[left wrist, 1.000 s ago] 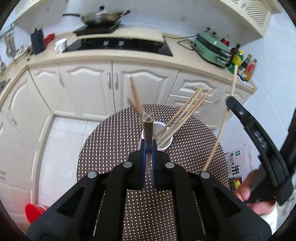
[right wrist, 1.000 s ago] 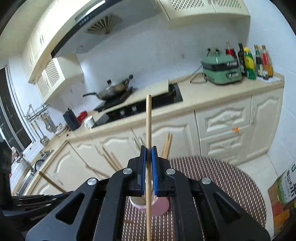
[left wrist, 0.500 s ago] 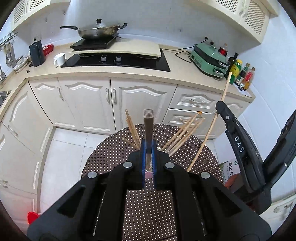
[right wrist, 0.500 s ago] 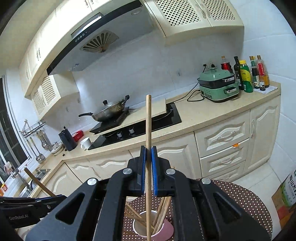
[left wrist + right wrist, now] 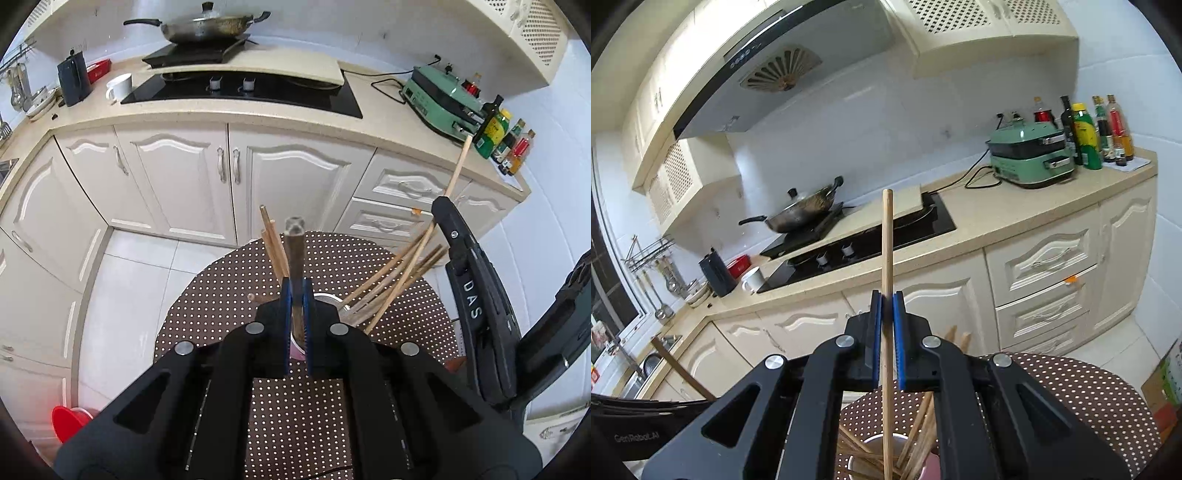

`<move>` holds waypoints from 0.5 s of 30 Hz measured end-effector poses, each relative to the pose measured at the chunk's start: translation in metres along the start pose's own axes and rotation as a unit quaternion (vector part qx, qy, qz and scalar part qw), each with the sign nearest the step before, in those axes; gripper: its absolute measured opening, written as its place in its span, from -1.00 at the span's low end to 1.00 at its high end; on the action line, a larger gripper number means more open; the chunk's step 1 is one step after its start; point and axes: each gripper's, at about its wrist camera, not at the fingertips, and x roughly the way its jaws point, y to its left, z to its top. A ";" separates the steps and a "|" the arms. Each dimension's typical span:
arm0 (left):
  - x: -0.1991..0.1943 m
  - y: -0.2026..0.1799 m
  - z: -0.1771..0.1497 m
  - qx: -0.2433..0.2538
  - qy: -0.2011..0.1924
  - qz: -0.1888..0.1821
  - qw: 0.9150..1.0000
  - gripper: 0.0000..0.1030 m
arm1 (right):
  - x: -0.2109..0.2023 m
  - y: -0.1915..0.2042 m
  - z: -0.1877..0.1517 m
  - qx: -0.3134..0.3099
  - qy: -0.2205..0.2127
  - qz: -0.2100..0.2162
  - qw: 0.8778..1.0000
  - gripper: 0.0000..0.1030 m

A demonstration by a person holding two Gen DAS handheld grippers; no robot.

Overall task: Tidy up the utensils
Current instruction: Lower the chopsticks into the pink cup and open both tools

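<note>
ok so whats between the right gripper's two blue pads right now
A single light wooden chopstick, clamped upright between the right gripper's pads; its lower end reaches down to the cup of chopsticks on the dotted table. The right wrist view shows it.

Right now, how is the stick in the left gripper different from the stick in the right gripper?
The dark chopstick in the left gripper is dull brown; the light chopstick in the right gripper is pale wood. The dark chopstick has a squarish end; the light chopstick looks round and thinner. Both are clamped in shut blue jaws above the cup of chopsticks.
</note>
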 end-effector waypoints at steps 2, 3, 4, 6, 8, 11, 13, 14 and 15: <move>0.011 0.003 0.000 -0.003 0.008 0.002 1.000 -0.89 | 0.007 0.002 -0.006 -0.010 0.006 0.000 1.000 -0.90; 0.017 0.004 -0.001 -0.006 0.014 -0.001 1.000 -0.89 | 0.012 0.002 -0.010 -0.013 0.011 0.002 1.000 -0.90; 0.021 0.006 -0.002 -0.008 0.016 -0.003 1.000 -0.89 | 0.015 0.003 -0.014 -0.016 0.018 0.005 1.000 -0.90; 0.029 0.008 -0.003 -0.010 0.020 -0.005 1.000 -0.89 | 0.018 0.002 -0.020 -0.020 0.026 0.005 0.999 -0.90; 0.037 0.010 -0.007 -0.011 0.024 -0.011 1.000 -0.89 | 0.018 0.002 -0.028 -0.029 0.030 0.001 0.999 -0.90; 0.046 0.010 -0.010 -0.008 0.030 -0.020 0.999 -0.89 | 0.020 0.002 -0.039 -0.037 0.047 -0.001 0.998 -0.90; 0.050 0.011 -0.013 -0.006 0.030 -0.022 0.999 -0.89 | 0.019 0.001 -0.043 -0.039 0.054 -0.001 0.998 -0.90; 0.052 0.011 -0.014 -0.006 0.030 -0.025 0.999 -0.89 | 0.018 0.001 -0.044 -0.040 0.059 0.000 0.997 -0.90; 0.054 0.012 -0.015 -0.007 0.031 -0.026 0.999 -0.89 | 0.016 0.002 -0.046 -0.042 0.063 -0.001 0.997 -0.90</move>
